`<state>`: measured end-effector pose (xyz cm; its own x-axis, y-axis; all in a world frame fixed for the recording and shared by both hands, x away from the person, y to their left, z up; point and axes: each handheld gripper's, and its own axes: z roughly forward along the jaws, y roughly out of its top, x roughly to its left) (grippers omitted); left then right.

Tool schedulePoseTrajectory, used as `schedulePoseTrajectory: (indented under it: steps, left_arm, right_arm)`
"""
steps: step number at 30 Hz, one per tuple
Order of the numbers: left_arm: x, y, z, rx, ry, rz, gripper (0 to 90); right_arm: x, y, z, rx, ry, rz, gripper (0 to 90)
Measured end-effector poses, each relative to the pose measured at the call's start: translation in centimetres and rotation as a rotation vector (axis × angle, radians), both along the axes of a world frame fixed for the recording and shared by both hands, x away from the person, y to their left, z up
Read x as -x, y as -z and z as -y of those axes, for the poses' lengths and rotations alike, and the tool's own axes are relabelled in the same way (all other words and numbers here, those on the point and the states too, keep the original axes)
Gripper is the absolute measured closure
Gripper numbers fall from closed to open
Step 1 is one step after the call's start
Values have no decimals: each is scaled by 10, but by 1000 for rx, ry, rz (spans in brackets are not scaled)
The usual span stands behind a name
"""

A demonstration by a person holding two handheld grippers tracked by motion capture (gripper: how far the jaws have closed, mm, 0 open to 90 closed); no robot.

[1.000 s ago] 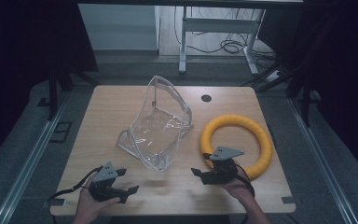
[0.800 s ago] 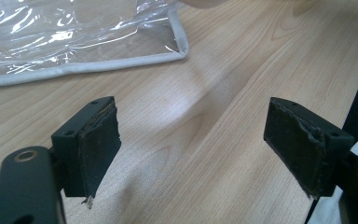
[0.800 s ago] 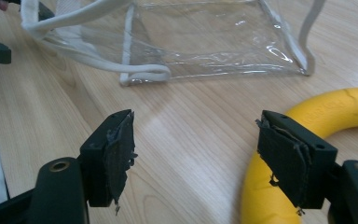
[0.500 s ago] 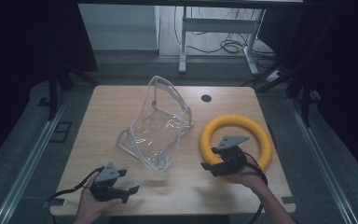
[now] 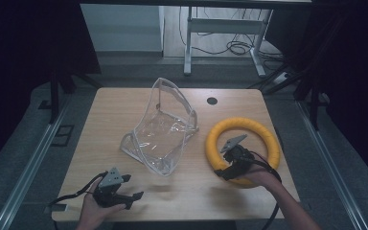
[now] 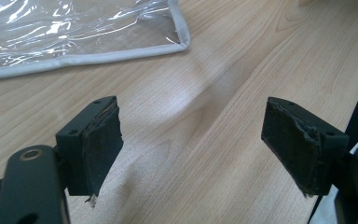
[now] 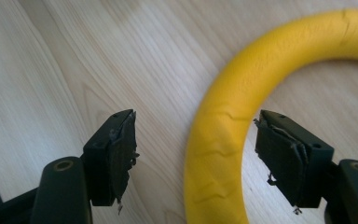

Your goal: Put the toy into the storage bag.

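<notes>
High view: the wooden table (image 5: 124, 115) carries a yellow ring (image 5: 263, 132) at its right side, lying flat, its outer rim close to the table's right edge at 3 o'clock. A clear plastic pouch (image 5: 160, 129) stands partly upright at the table's centre, near the ring's 9 o'clock side with a strip of bare wood between them. Open tabletop lies at 9 and 10 o'clock of the pouch and along the near edge at 6 o'clock. A small dark grommet (image 5: 212, 100) sits near the far edge at 12 o'clock.

The right gripper (image 7: 193, 149) is over the ring's near-left arc, at about 7 o'clock on the ring. Its jaws stand spread, one outside the ring and one inside the hole, the yellow tube between them; the pads are clear of it on both sides. The jaws have just been closing slightly.

The left gripper (image 6: 191, 144) is at the near-left corner of the table, jaws spread wide over bare wood, nothing between them; the pouch's grey-trimmed corner lies ahead at 11 o'clock.

The ring is matte, foam-like, uniform yellow, with shallow creases on its inner curve.
</notes>
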<state>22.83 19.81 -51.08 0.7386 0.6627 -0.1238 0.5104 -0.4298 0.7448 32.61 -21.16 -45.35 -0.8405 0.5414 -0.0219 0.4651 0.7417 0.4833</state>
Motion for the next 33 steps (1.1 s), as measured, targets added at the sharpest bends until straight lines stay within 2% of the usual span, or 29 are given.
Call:
schedulePoseTrajectory:
  steps: [1,2,3,11,15,28,33]
  left_arm:
    - [0,0,0,1,1,-3,199]
    - [0,1,1,1,2,-4,199]
    - [-1,1,1,-1,2,-6,199]
    - [-1,3,3,-6,9,-14,199]
    - [0,3,3,-5,10,-16,199]
    - [0,5,4,-7,15,-23,198]
    - [0,5,5,-7,15,-26,198]
  right_arm:
    - [-1,2,0,20,-3,-9,296]
    - [-5,5,1,71,-13,-22,294]
    - [-5,5,1,71,-13,-22,294]
    - [-14,15,3,163,-22,-90,293]
    - [-15,25,5,211,-34,-125,292]
    - [-18,43,10,323,-54,-193,327]
    - [-21,47,10,349,-84,-216,428]
